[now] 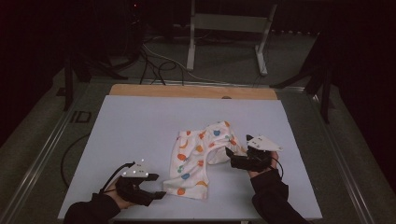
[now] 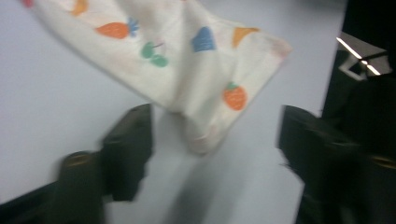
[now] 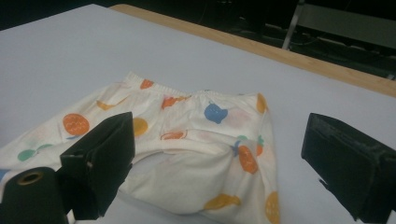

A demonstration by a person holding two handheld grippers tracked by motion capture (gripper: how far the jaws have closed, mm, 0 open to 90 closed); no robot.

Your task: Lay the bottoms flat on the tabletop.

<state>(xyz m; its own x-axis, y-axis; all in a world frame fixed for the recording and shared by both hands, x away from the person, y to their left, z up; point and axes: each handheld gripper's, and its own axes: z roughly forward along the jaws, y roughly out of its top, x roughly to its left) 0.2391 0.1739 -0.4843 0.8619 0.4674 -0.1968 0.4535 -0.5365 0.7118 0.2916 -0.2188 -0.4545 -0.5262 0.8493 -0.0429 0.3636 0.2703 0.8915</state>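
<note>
A small cream garment (image 1: pixel 196 158) printed with orange, blue and green fruit shapes lies crumpled on the white table top (image 1: pixel 140 126). My left gripper (image 1: pixel 158 185) sits at the garment's near left corner, jaws pointing right. In the left gripper view that gripper (image 2: pixel 215 126) stands open, and a hem corner of the garment (image 2: pixel 187 56) lies between and ahead of its jaws without being pressed. My right gripper (image 1: pixel 231 156) is at the garment's right side, pointing left. It is open (image 3: pixel 222 128) too, with the garment's (image 3: pixel 196 135) waistband and a raised fold in front of it.
A wooden strip (image 1: pixel 187 91) runs along the table's far edge. Beyond it on the floor stand a grey metal frame (image 1: pixel 229 28) and loose cables (image 1: pixel 154 60). Dark sleeves enter from the bottom. Bare table lies left of and behind the garment.
</note>
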